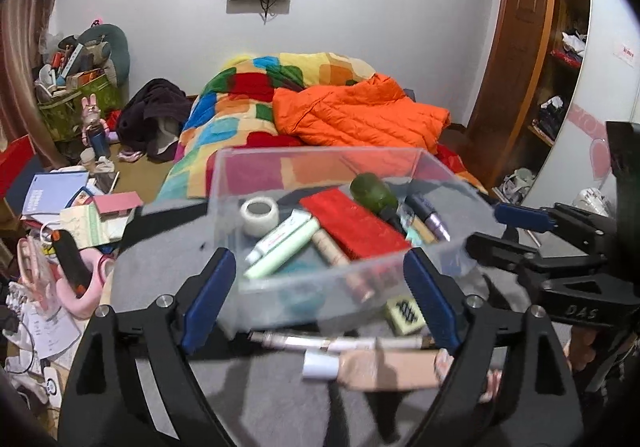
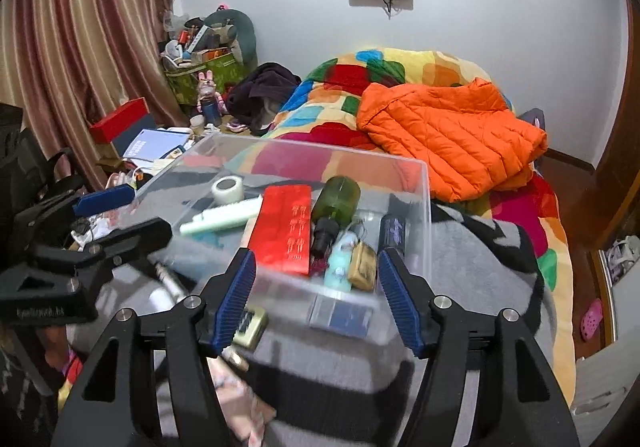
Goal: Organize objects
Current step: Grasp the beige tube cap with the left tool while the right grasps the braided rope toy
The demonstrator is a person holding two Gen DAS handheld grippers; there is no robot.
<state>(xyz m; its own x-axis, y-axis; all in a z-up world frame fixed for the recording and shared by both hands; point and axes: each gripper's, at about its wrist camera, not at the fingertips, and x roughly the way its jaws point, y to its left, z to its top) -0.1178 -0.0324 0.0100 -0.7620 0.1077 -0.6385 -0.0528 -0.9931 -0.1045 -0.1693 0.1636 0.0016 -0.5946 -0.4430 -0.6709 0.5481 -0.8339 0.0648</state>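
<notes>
- A clear plastic box (image 1: 320, 175) sits on a grey blanket (image 1: 280, 407) at the foot of a bed, in front of both grippers.
- Inside the box: a roll of white tape (image 1: 259, 215) at the back left, 2 pale tubes (image 1: 280, 247) lying side by side, a flat red packet (image 1: 352, 223) in the middle, a green bottle (image 1: 374, 193) with a black cap, and a purple tube (image 1: 428, 217) along the right side.
- Outside the box, on the blanket just before its near wall, lie a silver pen-like stick (image 1: 320, 343), a beige tube (image 1: 372, 367) with a white cap, and a small patterned block (image 1: 405, 313).
- The left gripper (image 1: 320, 299) points down at the near wall, its blue pads spread wide, gripping nothing.
- The right gripper (image 2: 318, 299) points down at the box's right half, pads also apart and empty.
- Behind the box, a colourful quilt (image 1: 224, 119) and an orange jacket (image 1: 360, 115) cover the bed.
</notes>
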